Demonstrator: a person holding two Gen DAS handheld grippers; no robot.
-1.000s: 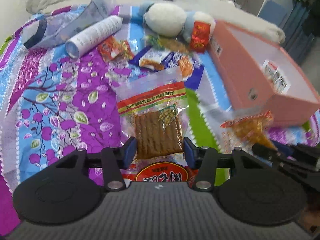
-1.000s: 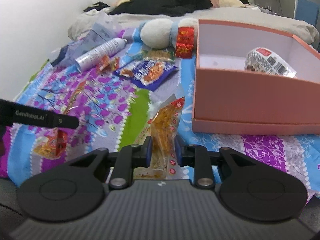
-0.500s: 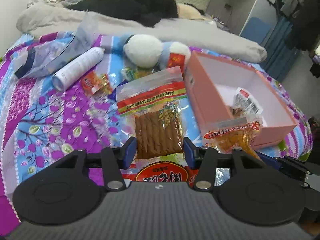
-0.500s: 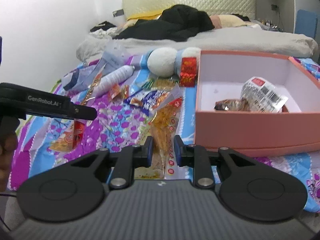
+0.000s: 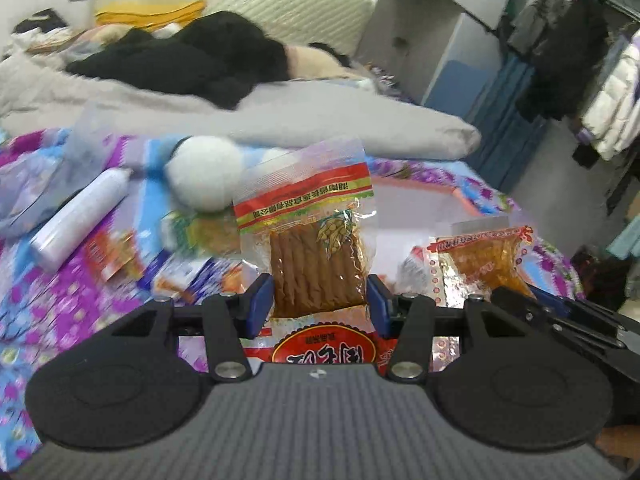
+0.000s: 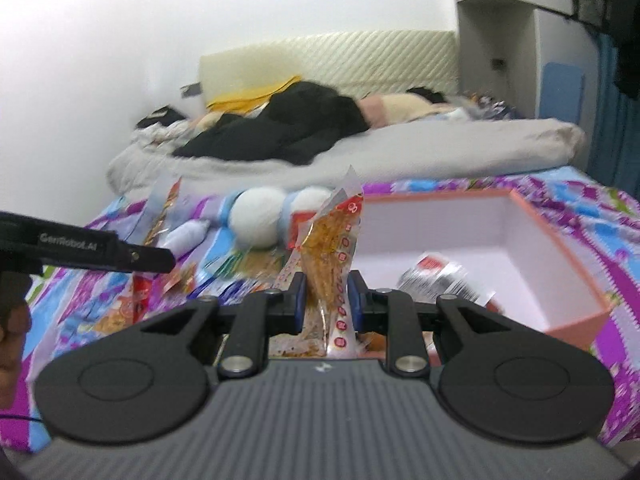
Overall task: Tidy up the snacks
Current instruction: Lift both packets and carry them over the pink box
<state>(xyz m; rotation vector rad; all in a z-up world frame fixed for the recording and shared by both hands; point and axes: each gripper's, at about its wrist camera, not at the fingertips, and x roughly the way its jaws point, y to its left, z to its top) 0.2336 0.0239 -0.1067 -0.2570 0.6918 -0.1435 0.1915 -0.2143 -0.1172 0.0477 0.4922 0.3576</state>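
left wrist view:
- left gripper (image 5: 320,300): clamped on the brown-stick snack pack (image 5: 316,248), blue pads pressing both sides; pack stands upright in the jaws, clear of the bed.
- right gripper (image 5: 560,312): seen at the right edge, carrying the orange snack pack (image 5: 480,256); also in the air.
- pink box (image 5: 460,196): behind and between the two held packs, mostly hidden; only the far rim and white inner wall show.
- bedspread (image 5: 60,300): loose snack packets (image 5: 188,276) lie on it left of the jaws; blurred, count unclear. A white spray can (image 5: 80,220) and a plush toy (image 5: 208,176) are among them, not snacks.

right wrist view:
- right gripper (image 6: 326,300): closed narrow on the orange snack pack (image 6: 332,248), held edge-on and upright.
- left gripper (image 6: 120,252): tip shows at the left; the pack it carries shows only as a thin edge.
- pink box (image 6: 560,240): open, just right of the held pack; one wrapped silver-and-red snack (image 6: 440,276) already inside, something brownish near the front wall, can't identify.
- bedspread (image 6: 592,204): several packets (image 6: 224,268) still lying left of the box.

progress (judgement):
- done: at least one snack boxed.
- in hand: two packs lifted, neither over the box opening yet.
- left: drop both in, then collect the packets on the bed. Roughly early-to-mid task.
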